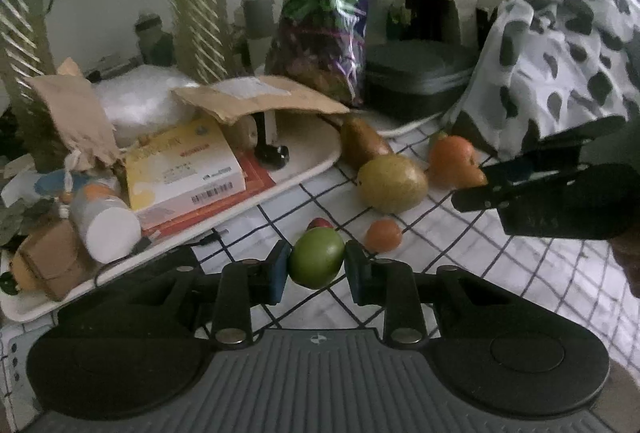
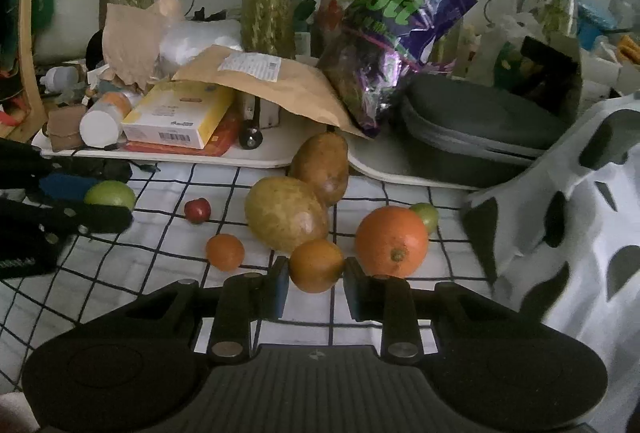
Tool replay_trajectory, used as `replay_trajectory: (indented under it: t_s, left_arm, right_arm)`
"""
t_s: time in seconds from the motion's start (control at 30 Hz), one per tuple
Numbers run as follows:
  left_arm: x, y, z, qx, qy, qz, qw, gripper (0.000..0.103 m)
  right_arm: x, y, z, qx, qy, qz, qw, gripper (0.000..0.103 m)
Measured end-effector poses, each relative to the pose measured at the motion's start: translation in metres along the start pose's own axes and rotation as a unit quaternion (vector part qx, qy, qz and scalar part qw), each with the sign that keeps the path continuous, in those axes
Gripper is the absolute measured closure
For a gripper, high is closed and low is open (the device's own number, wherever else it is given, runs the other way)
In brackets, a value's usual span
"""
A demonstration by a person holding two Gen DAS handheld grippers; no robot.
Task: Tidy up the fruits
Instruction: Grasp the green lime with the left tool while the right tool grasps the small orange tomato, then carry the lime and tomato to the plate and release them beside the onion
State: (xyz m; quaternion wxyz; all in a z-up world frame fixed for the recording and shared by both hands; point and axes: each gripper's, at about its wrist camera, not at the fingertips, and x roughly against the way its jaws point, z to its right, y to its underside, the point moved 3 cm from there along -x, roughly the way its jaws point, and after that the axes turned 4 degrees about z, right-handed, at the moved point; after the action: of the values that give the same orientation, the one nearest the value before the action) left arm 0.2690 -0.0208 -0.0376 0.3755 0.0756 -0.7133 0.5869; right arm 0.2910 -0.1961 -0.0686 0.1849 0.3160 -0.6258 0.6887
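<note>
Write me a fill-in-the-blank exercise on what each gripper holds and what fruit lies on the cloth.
1. The left gripper is shut on a ____ round fruit.
2. The right gripper is shut on a small ____ fruit.
3. The checked cloth has a grid of ____ lines on white.
4. The tiny red fruit lies ____ the cloth.

Missing words: green; orange; dark; on

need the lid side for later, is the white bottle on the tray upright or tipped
Tipped: the white bottle lies on its side on the tray, flat end facing the camera.
</note>
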Motion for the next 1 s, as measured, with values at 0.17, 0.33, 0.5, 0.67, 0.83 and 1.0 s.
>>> replay_trajectory:
  t_s: [0.17, 0.33, 0.5, 0.67, 0.83, 1.0]
  left_arm:
    - [0.023, -0.002, 0.006, 0.004, 0.001, 0.014, 0.9999, 0.074]
    - [0.047, 0.001, 0.014, 0.009, 0.001, 0.021, 0.9997, 0.074]
    - [0.068, 0.007, 0.025, 0.013, 0.001, 0.027, 0.9996, 0.074]
    - [0.087, 0.016, 0.039, 0.012, 0.004, 0.030, 0.9995, 0.074]
    - [0.104, 0.025, 0.054, 0.012, 0.009, 0.034, 0.9993, 0.074]
    - [0.117, 0.035, 0.066, 0.013, 0.012, 0.034, 0.9993, 0.074]
  right_arm:
    - [0.019, 0.006, -0.001, -0.004, 0.010, -0.003, 1.000, 0.073]
    - [0.038, 0.013, -0.007, -0.001, 0.015, -0.005, 1.000, 0.073]
    - [0.056, 0.021, -0.014, 0.001, 0.015, -0.004, 1.000, 0.073]
    - [0.076, 0.030, -0.021, 0.000, 0.011, -0.002, 1.000, 0.073]
    - [0.093, 0.042, -0.027, -0.002, 0.008, -0.004, 1.000, 0.073]
    - [0.109, 0.054, -0.032, -0.003, 0.002, -0.006, 1.000, 0.073]
